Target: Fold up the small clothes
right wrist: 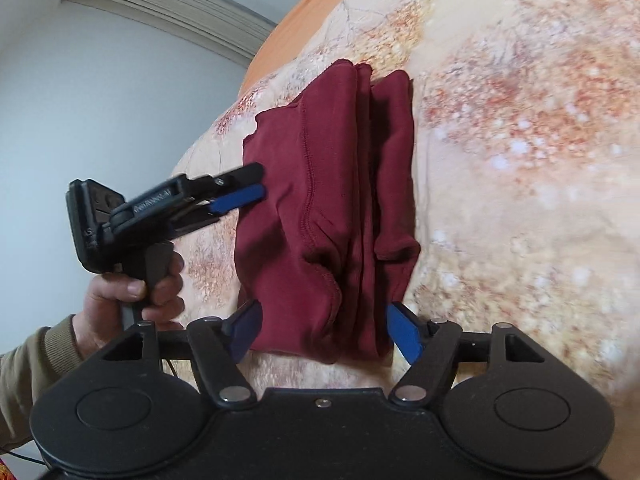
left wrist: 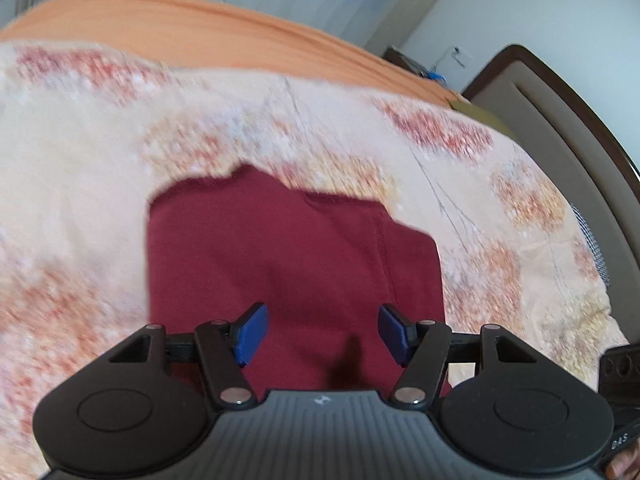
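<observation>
Floral bedspread (right wrist: 520,160) bears folded maroon garment (right wrist: 332,200); left tool (right wrist: 256,184) visible.

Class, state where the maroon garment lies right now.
The maroon garment lies folded on the floral bedspread, mid-frame in both wrist views, directly ahead of the open right tool, with the left tool at its left edge.

A dark red garment (left wrist: 296,256) lies folded on a cream bedspread (left wrist: 80,184) printed with blurred orange and red blossoms and thin grey twigs. In the foreground the left gripper (left wrist: 320,332) points at the garment, its two blue-tipped fingers (left wrist: 252,332) spread wide apart above the red cloth, holding nothing. An orange sheet (left wrist: 180,28) shows beyond the bedspread's far edge. A dark wooden headboard (left wrist: 560,100) curves along the right, against a pale wall (left wrist: 540,4).
</observation>
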`<state>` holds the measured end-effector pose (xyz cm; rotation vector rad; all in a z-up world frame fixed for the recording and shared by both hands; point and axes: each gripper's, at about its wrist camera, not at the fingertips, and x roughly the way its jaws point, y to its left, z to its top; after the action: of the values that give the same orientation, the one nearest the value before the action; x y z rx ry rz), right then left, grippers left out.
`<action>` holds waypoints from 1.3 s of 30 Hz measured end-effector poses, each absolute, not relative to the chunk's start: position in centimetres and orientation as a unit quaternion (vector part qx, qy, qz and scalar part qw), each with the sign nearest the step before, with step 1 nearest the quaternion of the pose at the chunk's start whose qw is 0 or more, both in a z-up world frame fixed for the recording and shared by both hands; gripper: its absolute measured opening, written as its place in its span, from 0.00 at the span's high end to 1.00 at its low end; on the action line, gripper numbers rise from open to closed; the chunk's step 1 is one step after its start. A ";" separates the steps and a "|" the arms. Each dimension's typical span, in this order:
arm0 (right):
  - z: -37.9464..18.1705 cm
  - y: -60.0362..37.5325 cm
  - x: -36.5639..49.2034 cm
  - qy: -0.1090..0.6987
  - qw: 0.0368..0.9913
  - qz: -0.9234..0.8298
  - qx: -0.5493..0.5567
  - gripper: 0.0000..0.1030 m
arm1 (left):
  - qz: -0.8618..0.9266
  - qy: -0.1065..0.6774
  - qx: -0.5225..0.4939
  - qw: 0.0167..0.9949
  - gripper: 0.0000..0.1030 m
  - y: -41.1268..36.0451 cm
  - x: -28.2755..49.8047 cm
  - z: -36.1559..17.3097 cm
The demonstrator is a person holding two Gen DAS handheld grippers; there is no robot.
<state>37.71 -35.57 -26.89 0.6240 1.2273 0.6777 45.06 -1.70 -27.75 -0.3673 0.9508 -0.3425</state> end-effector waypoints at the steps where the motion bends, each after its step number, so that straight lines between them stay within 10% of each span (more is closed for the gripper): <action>1: -26.6 -35.9 37.5 0.552 0.718 0.309 0.291 0.30 | -0.158 0.444 -0.167 0.866 0.34 -1.3 44.8 -27.2; 25: -31.7 -34.3 46.0 0.526 0.727 0.264 0.353 0.17 | -0.159 0.508 -0.249 0.809 0.26 4.3 43.5 -32.9; 39: -33.1 -31.0 47.4 0.534 0.702 0.300 0.363 0.27 | -0.170 0.499 -0.318 0.788 0.23 4.3 44.7 -35.5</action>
<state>47.43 -31.00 -33.05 0.8073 1.1873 0.6687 44.68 4.31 -35.48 -0.6842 1.0748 -0.3672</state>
